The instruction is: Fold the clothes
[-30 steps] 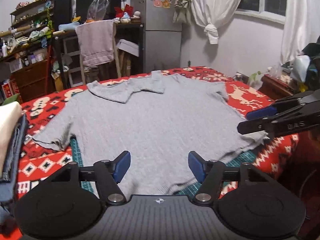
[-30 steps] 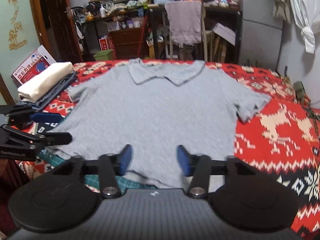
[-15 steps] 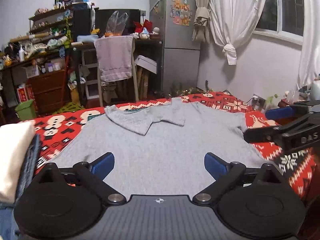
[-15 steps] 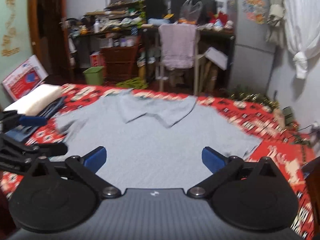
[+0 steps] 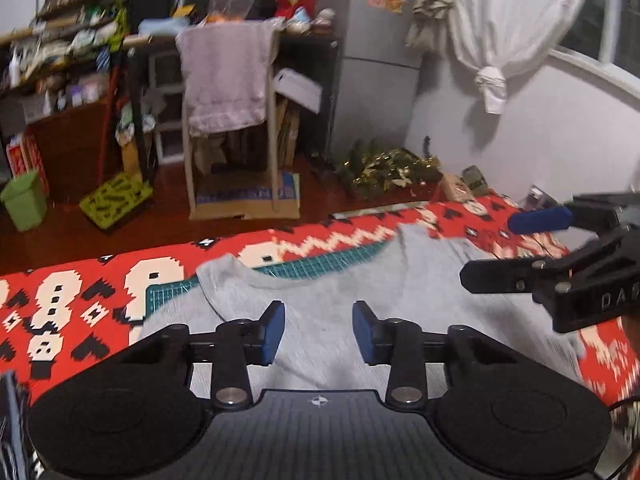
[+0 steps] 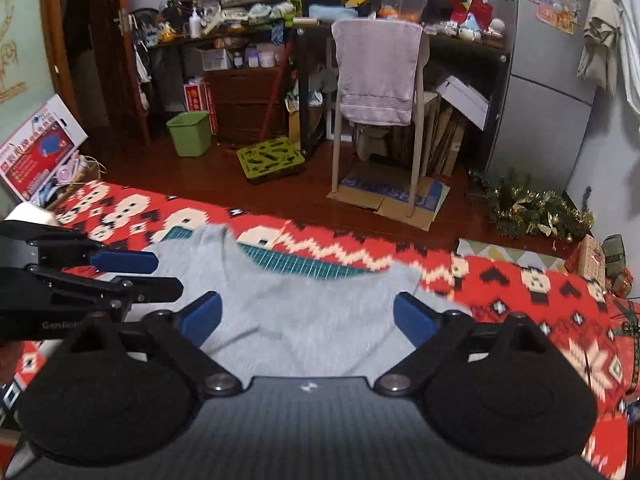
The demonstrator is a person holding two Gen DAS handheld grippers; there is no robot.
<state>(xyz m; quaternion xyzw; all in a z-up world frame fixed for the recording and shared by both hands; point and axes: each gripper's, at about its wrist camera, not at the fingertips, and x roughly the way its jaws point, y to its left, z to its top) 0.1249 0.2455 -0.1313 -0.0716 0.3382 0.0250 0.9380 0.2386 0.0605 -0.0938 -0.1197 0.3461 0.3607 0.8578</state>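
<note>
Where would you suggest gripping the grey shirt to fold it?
Probably at its far corners. The grey shirt lies flat on the blanket, so edges are all that can be pinched; bring the left gripper and right gripper, both open, in low from the near side.

Both wrist views low over bed, facing chair (image 5: 228, 80).

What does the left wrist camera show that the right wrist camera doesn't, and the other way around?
Only the left wrist view shows the knotted white curtain, the window beside it, and the right gripper entering from the right.

Only the right wrist view shows the brown door, the red and white box by the bed, and the left gripper entering from the left.

Both show the grey shirt on the red patterned blanket, the chair draped with a towel, the green bin and the tinsel.
</note>
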